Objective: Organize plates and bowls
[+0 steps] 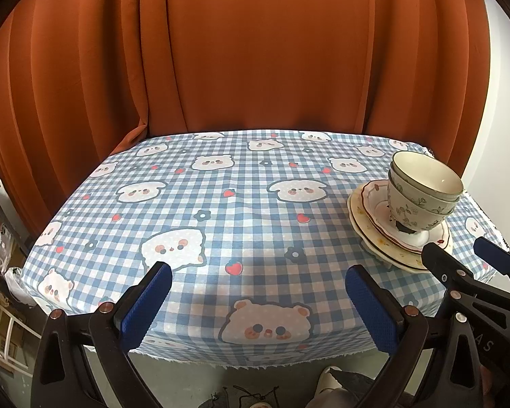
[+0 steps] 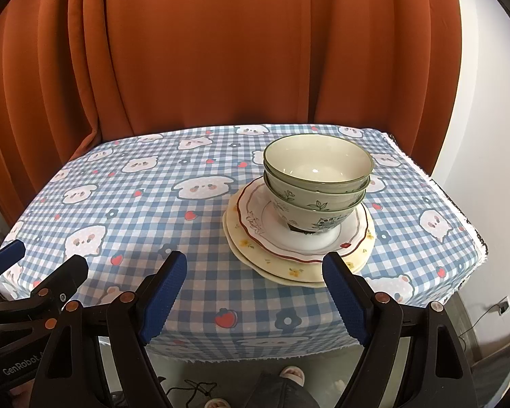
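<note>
Plainly stacked at two o'clock on the checked bear-print tablecloth: nested green-rimmed floral bowls atop scalloped plates. Left gripper spread wide, clasping nothing; right gripper likewise gaping, empty, just short of the plates. "GenRobot" legible at eight o'clock in the right wrist view.

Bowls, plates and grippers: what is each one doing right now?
Green bowls: nested, upright, empty on top.
Red-rimmed plate: under the bowls.
Yellow-flower plates: stacked at the bottom.
Left gripper: open, holding nothing.
Right gripper: open, holding nothing.
</note>
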`<state>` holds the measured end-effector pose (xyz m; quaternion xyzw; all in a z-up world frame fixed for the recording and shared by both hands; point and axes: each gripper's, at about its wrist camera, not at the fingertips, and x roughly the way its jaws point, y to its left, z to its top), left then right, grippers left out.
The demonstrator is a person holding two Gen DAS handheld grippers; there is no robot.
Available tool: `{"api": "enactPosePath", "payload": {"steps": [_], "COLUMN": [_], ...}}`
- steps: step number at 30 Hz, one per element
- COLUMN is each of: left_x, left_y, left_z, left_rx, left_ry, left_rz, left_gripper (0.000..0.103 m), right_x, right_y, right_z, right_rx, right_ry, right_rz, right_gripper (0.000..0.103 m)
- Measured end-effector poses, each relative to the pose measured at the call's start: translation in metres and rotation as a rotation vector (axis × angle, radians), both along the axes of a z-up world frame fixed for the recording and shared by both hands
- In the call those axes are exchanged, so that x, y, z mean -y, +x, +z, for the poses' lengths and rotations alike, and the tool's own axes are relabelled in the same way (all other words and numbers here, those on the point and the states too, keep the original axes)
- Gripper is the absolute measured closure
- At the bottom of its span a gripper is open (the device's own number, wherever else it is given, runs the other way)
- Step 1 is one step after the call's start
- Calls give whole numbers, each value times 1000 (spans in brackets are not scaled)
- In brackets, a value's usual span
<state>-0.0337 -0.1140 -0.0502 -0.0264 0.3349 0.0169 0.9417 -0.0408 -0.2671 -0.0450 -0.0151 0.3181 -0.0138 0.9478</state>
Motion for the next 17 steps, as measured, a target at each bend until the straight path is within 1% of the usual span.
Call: {"api": "enactPosePath", "payload": {"steps": [17], "left_x": [2], "left_y": [0], "left_z": [0], "left_rx": [2], "left_ry": [0], "left_rz": [3], "left_gripper": [0], "right_x": [-1], "right_y": [-1], "right_z": [0], "right_rx": [0], "right_ry": [0], "right_rz": [-2], "right_gripper": [19]}}
